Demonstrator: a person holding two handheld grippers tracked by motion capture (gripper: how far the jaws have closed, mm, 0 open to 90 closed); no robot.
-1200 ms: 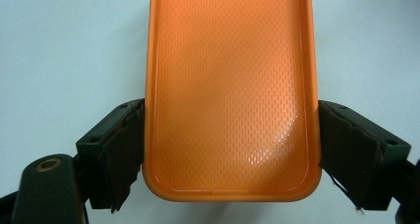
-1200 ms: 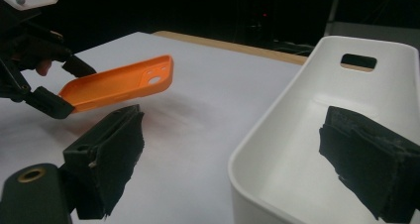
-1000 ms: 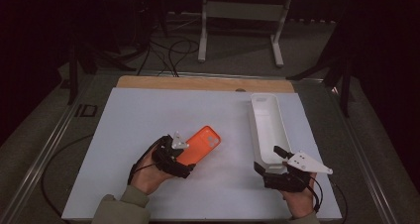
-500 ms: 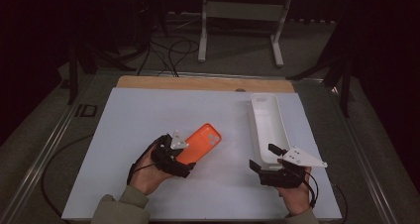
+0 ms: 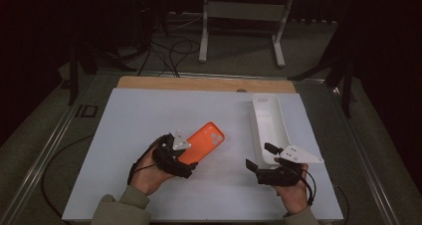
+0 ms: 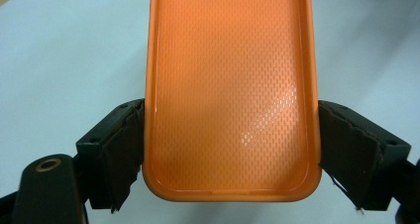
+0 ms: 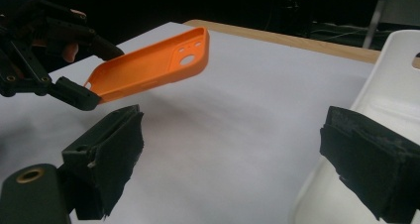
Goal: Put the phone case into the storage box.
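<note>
Two pads of the left gripper (image 5: pixel 183 161) clamp the near end of the orange case (image 5: pixel 205 142), held off the table with its long axis pointing far-right toward the tray (image 5: pixel 268 125), while the right gripper (image 5: pixel 259 158), jaws apart and empty, sits beside the tray's near end.

The orange phone case (image 6: pixel 230 85) in my left tongs (image 5: pixel 185 161) looked like soft plastic. Its inside was bumpy with tiny dots and a bit shiny. My tong pads (image 6: pixel 121 152) were black, rough and frayed. The white tray (image 5: pixel 268 123) by the table's right edge was smooth, shiny plastic. The table top (image 5: pixel 149 115) was matt white, with bare wood along its far edge.
</note>
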